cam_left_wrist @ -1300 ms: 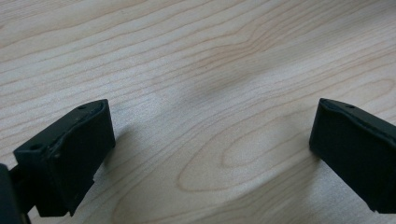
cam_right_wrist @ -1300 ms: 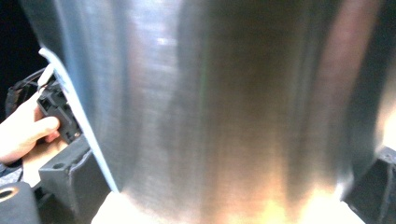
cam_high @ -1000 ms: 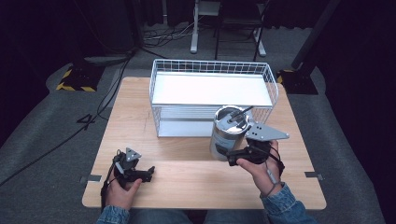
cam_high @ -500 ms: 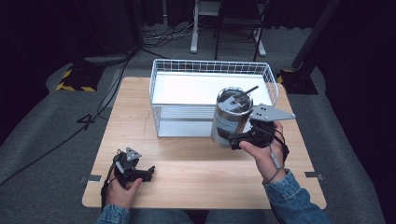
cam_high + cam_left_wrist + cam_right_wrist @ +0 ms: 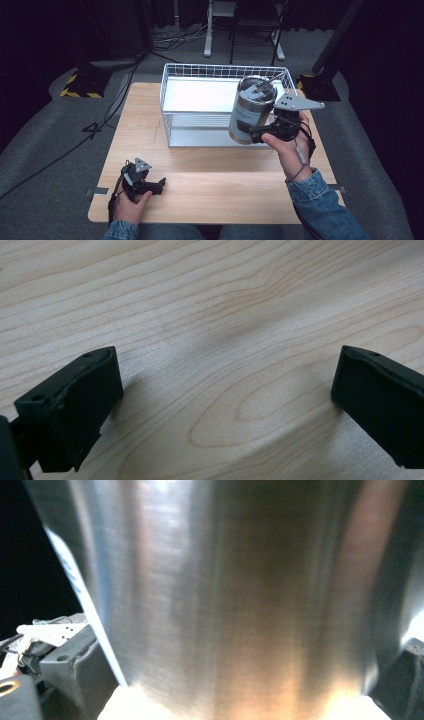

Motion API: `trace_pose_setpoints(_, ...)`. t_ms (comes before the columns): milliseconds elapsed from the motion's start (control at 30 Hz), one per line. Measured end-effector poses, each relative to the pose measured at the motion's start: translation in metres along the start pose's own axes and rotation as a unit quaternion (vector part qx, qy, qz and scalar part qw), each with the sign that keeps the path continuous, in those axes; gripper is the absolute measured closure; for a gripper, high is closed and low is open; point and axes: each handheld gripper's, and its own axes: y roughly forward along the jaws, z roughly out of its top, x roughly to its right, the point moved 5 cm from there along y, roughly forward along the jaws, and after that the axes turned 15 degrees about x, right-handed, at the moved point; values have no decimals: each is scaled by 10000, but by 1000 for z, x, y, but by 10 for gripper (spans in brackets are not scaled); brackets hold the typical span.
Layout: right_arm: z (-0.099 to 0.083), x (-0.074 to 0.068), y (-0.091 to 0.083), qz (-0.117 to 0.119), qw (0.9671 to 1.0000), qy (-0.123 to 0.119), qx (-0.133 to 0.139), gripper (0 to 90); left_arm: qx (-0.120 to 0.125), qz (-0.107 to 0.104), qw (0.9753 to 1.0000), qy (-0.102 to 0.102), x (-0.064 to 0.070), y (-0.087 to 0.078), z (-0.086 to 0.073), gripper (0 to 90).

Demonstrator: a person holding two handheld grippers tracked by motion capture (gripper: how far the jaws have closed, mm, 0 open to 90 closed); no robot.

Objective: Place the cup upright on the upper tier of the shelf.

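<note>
So, from the high view, my right gripper is pinching a tall shiny steel cup with a lid and a paper label. I hold the steel cup up in the air, tilted a bit, over the front right part of the white wire basket on the light wooden table. I think the cup could slip, because its side is smooth and round and the jaws grip it low down. If it drops, it could hit the basket's front wall and roll off the table. If I tip it more, the lid end could bump the wire rim. My left gripper rests on the table near the front left corner, well apart from the basket.

From the left gripper view, the two black jaws are spread wide, with bare wood between them. Nothing is held there, so this hand can't help catch the cup.

From the right gripper view, the cup's brushed metal side is very close. It looks slick and bright, with a white label edge at the left. One jaw presses at the lower left; the far jaw is dark and hard to see.
</note>
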Motion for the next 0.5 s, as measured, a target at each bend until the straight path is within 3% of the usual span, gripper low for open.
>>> trace_pose_setpoints(267,24,12,12,-12,9999,1,164,39,-3,25,10000,-33,1,-2,-1,5)
trace_pose_setpoints(500,33,26,28,-134,9996,-30,238,39,-2,47,10000,-48,2,-4,-3,5)
